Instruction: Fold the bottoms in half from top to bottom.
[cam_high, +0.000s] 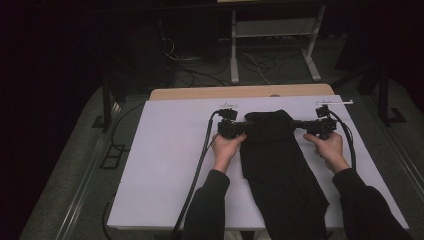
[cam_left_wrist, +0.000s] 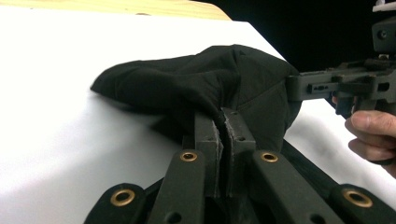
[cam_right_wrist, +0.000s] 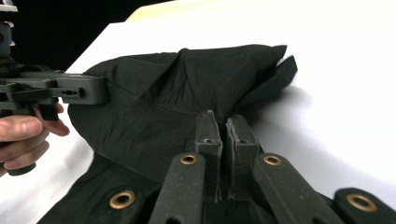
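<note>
Black garment stretched lengthwise across a white table sheet.

The dark cloth runs from the sheet's 6 o'clock edge toward 12 o'clock, its far end folded over and lifted slightly, bunched into soft creases, pinched at 9 and 3 o'clock.

White sheet on a wooden table, dim room behind

A white sheet covers nearly all of a table with a pale wooden top, leaving one strip of wood bare along the far edge. On the sheet near its far right corner lies a thin white strip. Beyond the table stands a light metal frame with two upright legs on long feet, and a tangle of dark and white cables lies on the floor around it. Grey carpet runs down both sides of the table, crossed on the left by a metal rail. The rest of the room is too dark to make out.
</note>
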